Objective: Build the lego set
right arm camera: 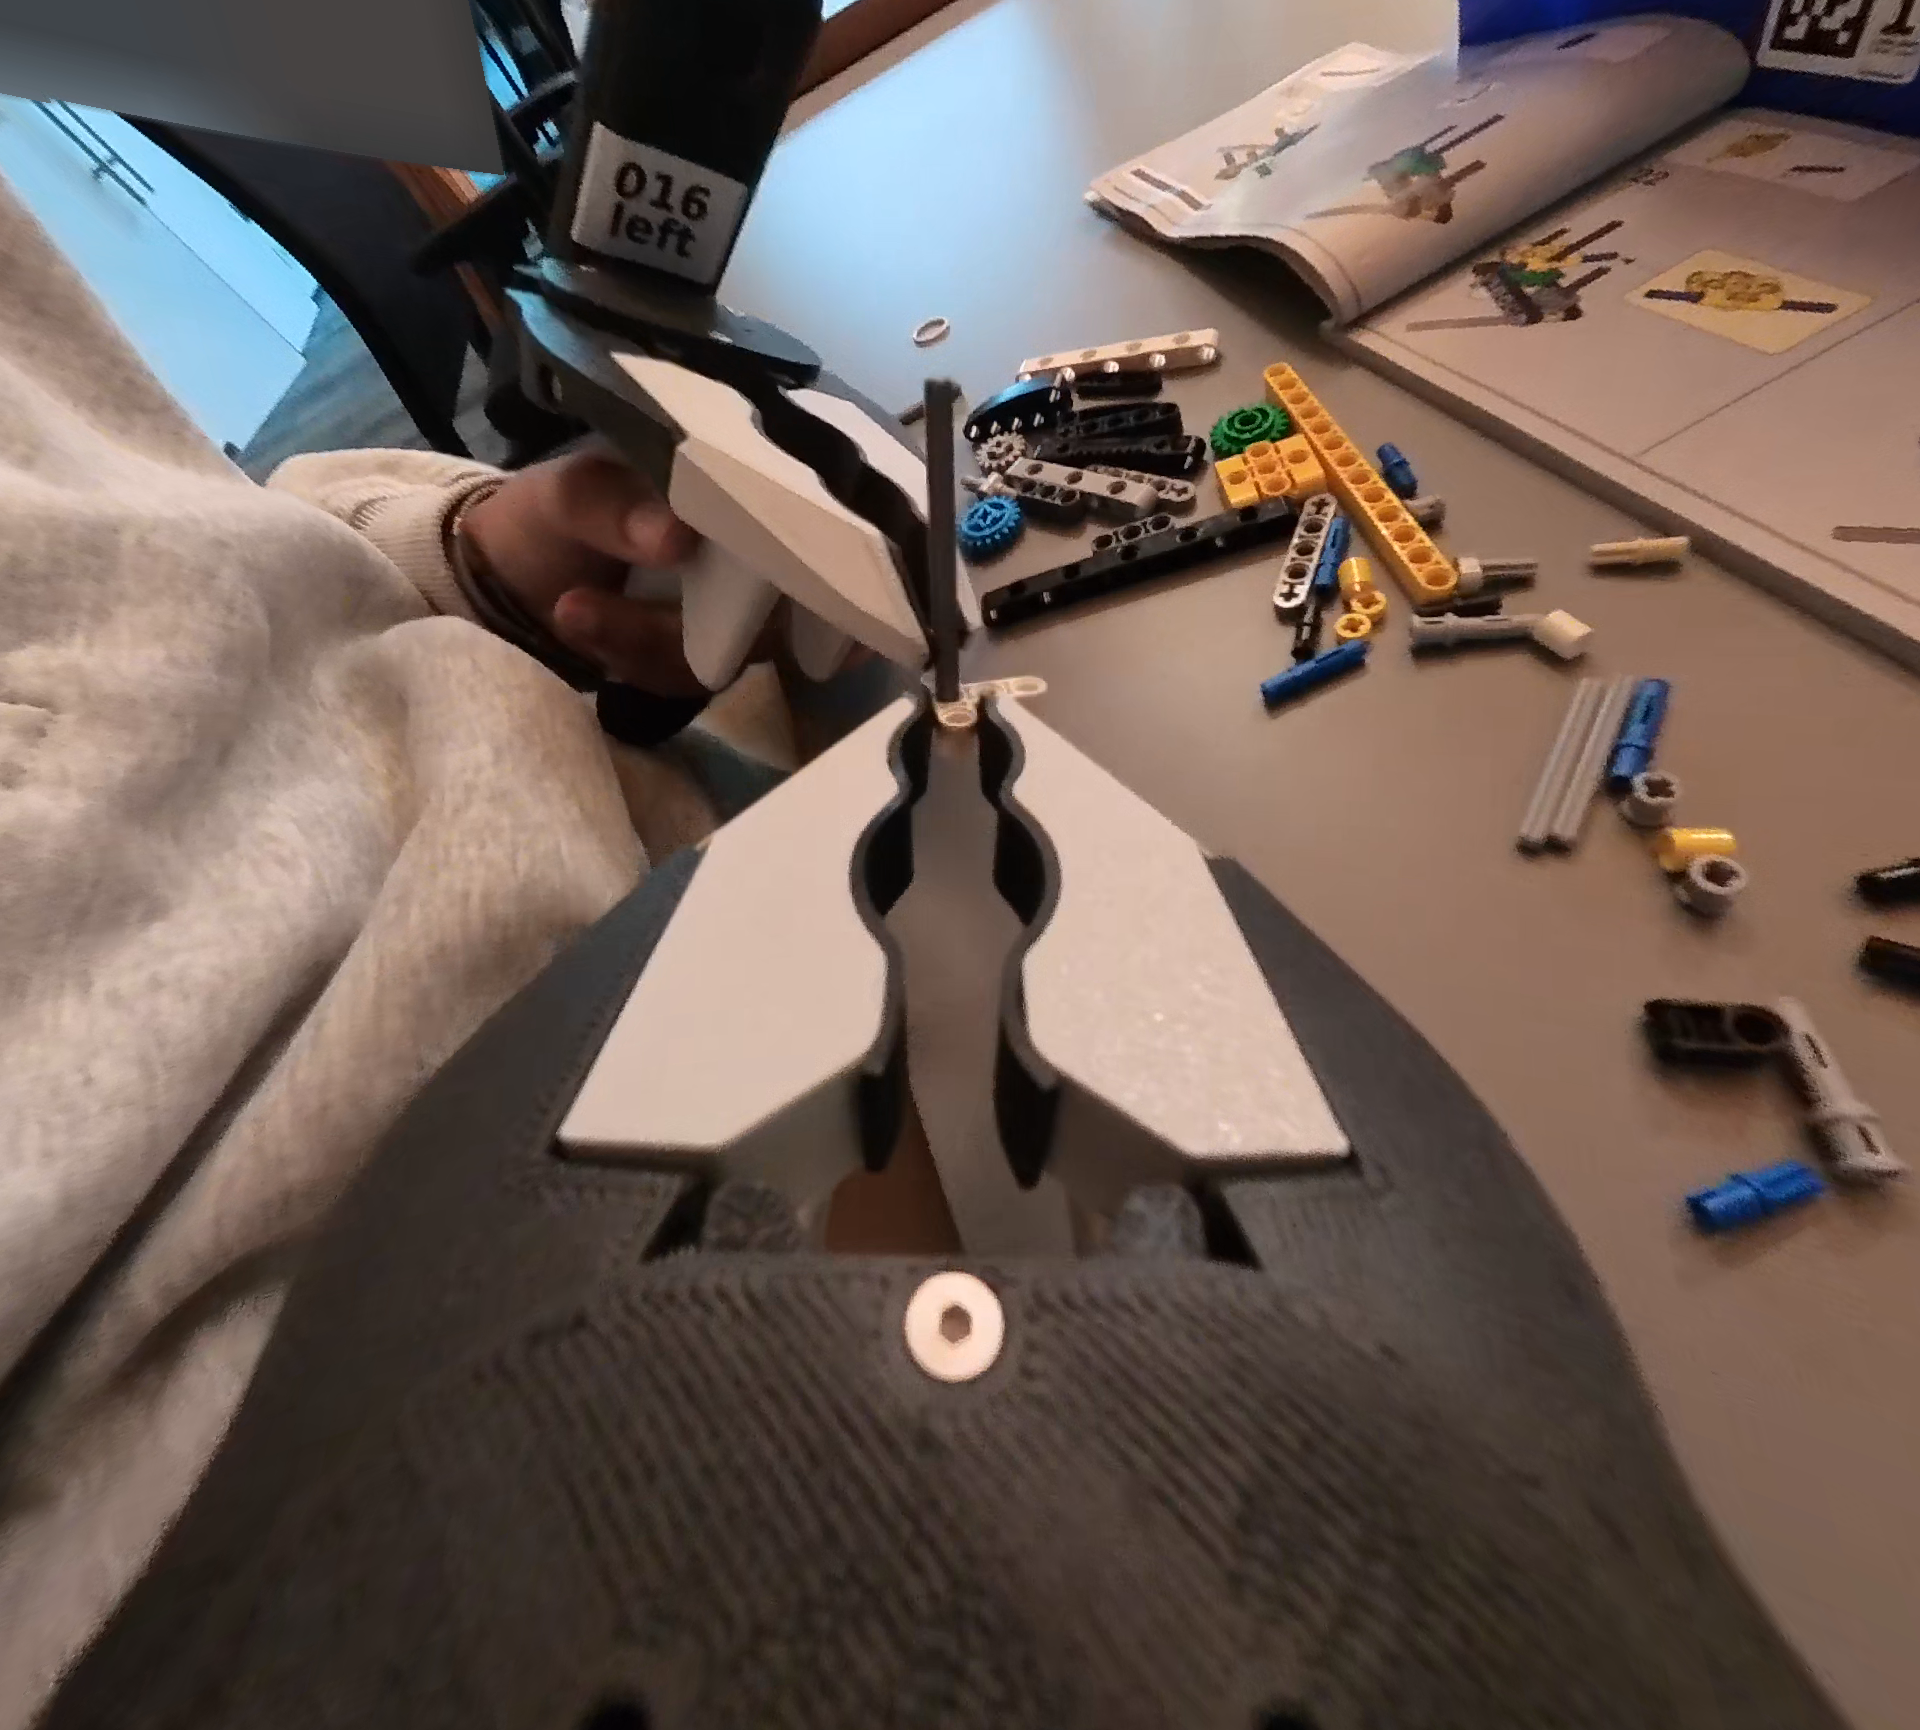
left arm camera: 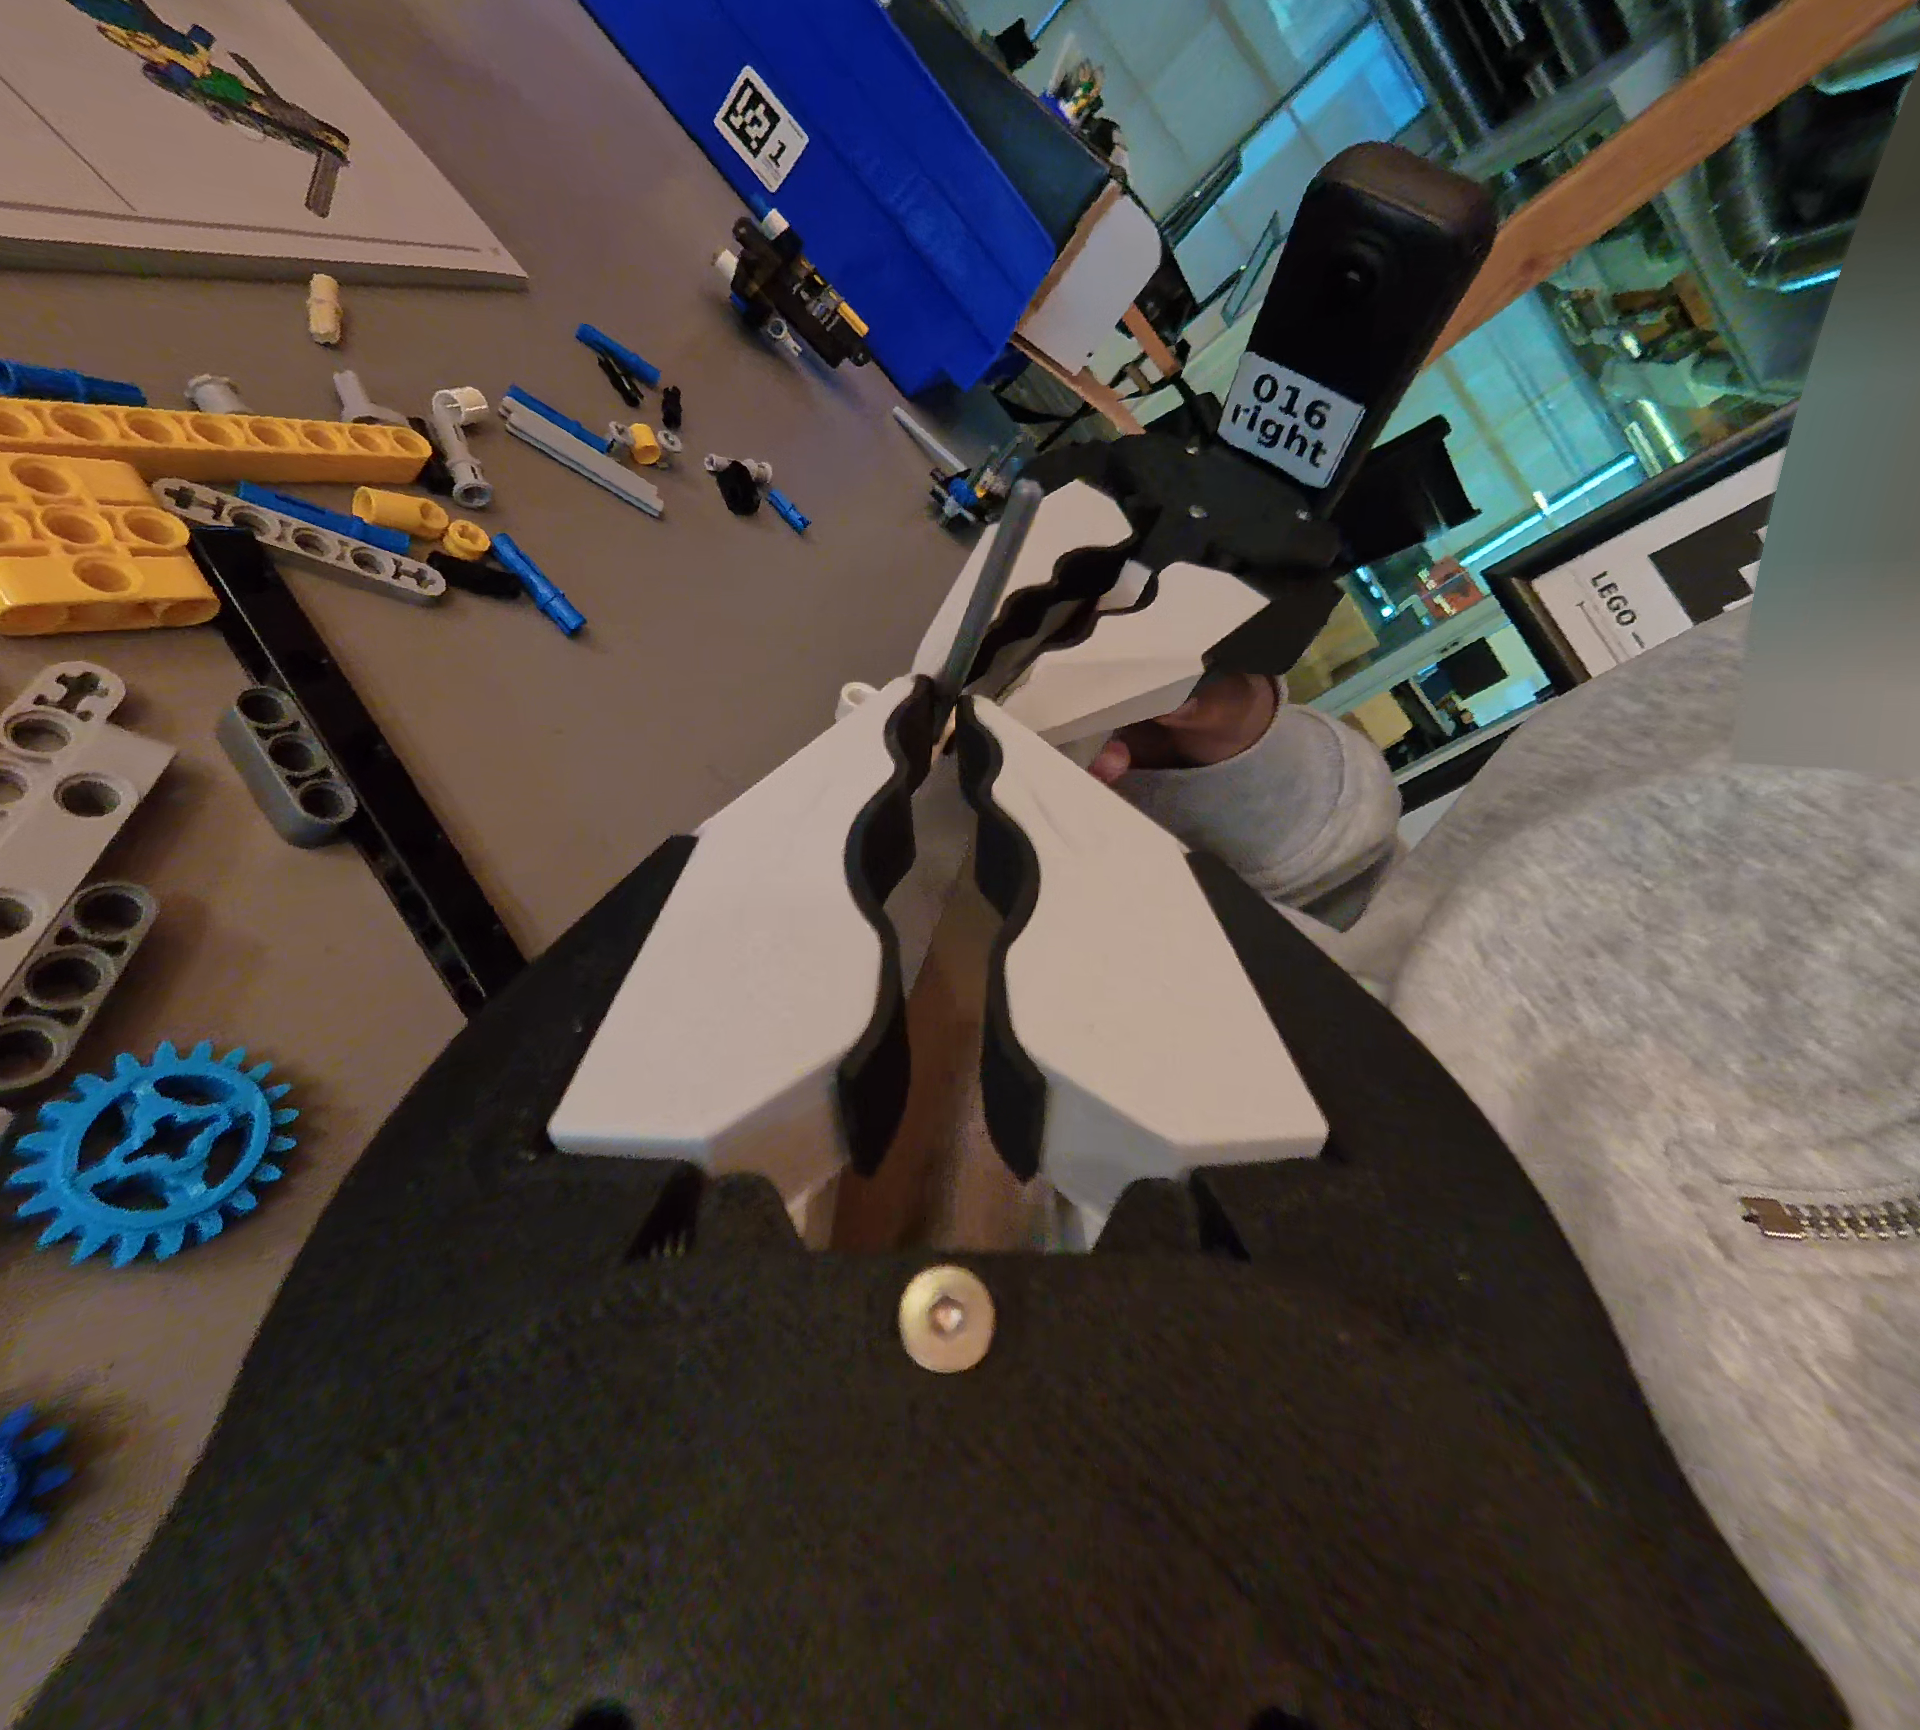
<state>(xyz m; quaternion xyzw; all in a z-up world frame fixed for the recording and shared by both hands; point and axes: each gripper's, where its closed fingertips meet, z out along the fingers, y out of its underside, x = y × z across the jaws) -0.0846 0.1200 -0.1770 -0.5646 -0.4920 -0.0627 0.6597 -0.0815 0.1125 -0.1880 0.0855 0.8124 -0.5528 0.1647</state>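
Note:
My left gripper [left arm camera: 943, 709] is shut on a thin dark grey axle [left arm camera: 992, 568] that sticks out past its tips. My right gripper [right arm camera: 961, 712] is shut on a small light grey connector piece [right arm camera: 987, 695], whose end pokes out to the right of its tips. The axle [right arm camera: 942, 517] stands upright in the right wrist view, with its lower end at this piece. The two grippers meet tip to tip above the table's near edge. The left gripper [right arm camera: 920, 631] shows from the side in the right wrist view. The right gripper [left arm camera: 977, 667] shows beyond my left fingertips.
Loose parts lie on the grey table: yellow beams [left arm camera: 208, 439], a long black beam [left arm camera: 353, 766], a blue gear [left arm camera: 151, 1150], blue pins and grey axles [right arm camera: 1569, 766]. An open instruction booklet [right arm camera: 1558, 226] and a blue bin [left arm camera: 790, 70] stand behind them. A person's grey sleeve [right arm camera: 260, 641] is close.

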